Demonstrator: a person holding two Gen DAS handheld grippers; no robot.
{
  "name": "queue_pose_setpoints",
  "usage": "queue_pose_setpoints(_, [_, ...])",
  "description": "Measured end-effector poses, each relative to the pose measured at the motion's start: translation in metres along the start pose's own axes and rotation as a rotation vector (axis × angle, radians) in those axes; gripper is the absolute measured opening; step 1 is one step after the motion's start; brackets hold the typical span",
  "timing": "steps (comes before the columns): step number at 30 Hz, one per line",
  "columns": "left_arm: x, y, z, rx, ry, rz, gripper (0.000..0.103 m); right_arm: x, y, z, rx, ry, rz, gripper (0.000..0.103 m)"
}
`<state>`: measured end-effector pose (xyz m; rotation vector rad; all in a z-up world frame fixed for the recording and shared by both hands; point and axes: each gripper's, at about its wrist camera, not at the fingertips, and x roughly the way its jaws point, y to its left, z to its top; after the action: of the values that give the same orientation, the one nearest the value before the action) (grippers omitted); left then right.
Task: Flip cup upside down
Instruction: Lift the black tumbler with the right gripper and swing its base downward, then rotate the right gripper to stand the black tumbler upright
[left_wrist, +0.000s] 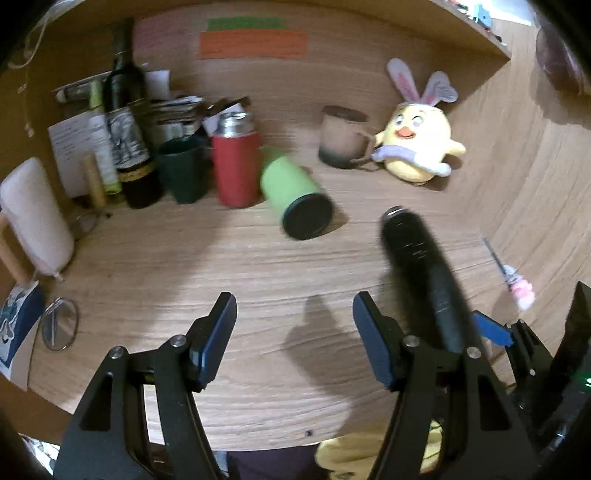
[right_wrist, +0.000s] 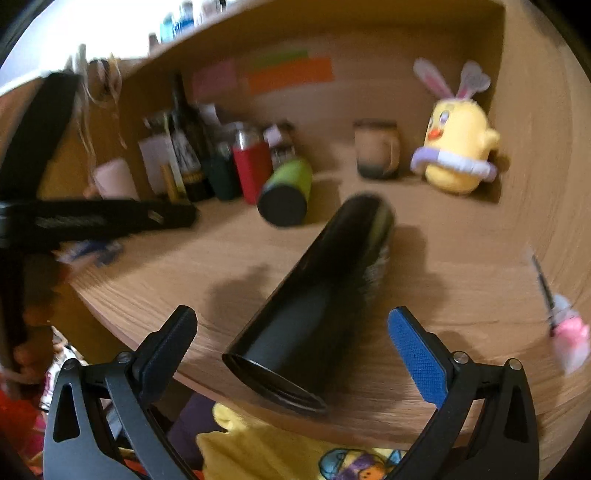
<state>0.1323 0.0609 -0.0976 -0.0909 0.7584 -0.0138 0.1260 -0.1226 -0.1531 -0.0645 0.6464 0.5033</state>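
The right claw (right_wrist: 291, 345) has its two fingers wide apart. It holds nothing. Between the fingers, but not touching them, lies a long black cup (right_wrist: 314, 306). The cup is on its side on the wooden surface (right_wrist: 443, 280). Its open mouth points back toward the claw, at the near edge of the surface. Its closed end points away, toward the back wall.

The left claw (left_wrist: 294, 325) is wide apart too, and it grips nothing. It hangs over a bare part of the surface (left_wrist: 221, 266). From this side the black cup (left_wrist: 421, 273) lies just to the right of the left claw, and the blue pad of the right claw (left_wrist: 493, 328) peeks out beside it.

Farther back, a green tumbler (left_wrist: 295, 195) with a black bottom lies on its side. It rests close to a red flask (left_wrist: 236, 162) that stands up. Next to the flask is a dark green cup (left_wrist: 183, 170), then a dark bottle (left_wrist: 127, 125) with a label. A brown mug (left_wrist: 341, 136) stands near the back wall. Just beside it sits a yellow chick toy (left_wrist: 417, 144) with bunny ears. At the far right lies a pen (left_wrist: 511, 275) with a pink fluffy end.
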Motion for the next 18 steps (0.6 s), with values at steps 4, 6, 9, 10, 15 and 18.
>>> queue_pose_setpoints(4, [0.002, 0.003, -0.01, 0.021, 0.002, 0.0, 0.065, 0.012, -0.003, -0.009, 0.017, 0.009, -0.086, 0.102])
queue_pose_setpoints(6, [0.004, 0.0, -0.012, 0.036, -0.004, -0.002, 0.065, 0.01, -0.006, -0.012, 0.034, -0.012, -0.105, 0.095])
queue_pose_setpoints(9, [0.005, -0.005, -0.012, 0.046, -0.013, -0.021, 0.065, 0.007, -0.009, -0.014, 0.03, -0.026, -0.136, 0.081])
queue_pose_setpoints(10, [0.005, -0.006, -0.012, 0.048, -0.015, -0.025, 0.065, 0.006, -0.01, -0.014, 0.026, -0.028, -0.139, 0.08])
queue_pose_setpoints(15, [0.0, -0.012, -0.011, 0.05, -0.041, -0.038, 0.065, 0.003, -0.004, -0.019, -0.034, -0.036, -0.175, 0.072])
queue_pose_setpoints(18, [-0.006, -0.014, -0.011, 0.049, -0.057, -0.045, 0.065, 0.001, 0.001, -0.022, -0.084, -0.02, -0.17, 0.066])
